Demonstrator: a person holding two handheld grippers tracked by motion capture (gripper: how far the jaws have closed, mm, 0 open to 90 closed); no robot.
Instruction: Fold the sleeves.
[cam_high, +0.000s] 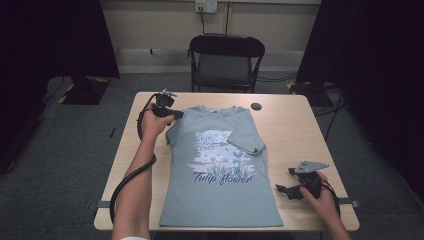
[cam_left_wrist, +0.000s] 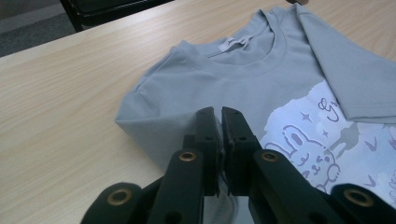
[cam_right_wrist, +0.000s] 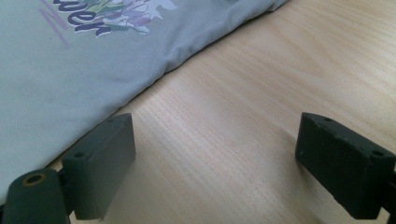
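The grey T-shirt (cam_high: 220, 165) lies flat, print up, along the middle of the tabletop (cam_high: 295, 125), one sleeve already folded in over the chest, seemingly for folding. The left tool (cam_left_wrist: 218, 122) is pressed together, pinching the other sleeve's fabric at the shoulder, likely to fold it in. The right tool (cam_right_wrist: 212, 158) rests spread, the shirt's hem edge just beside it.

The left tongs (cam_left_wrist: 221, 112) pinch grey T-shirt (cam_left_wrist: 261, 84) cloth above the table (cam_left_wrist: 60, 107).
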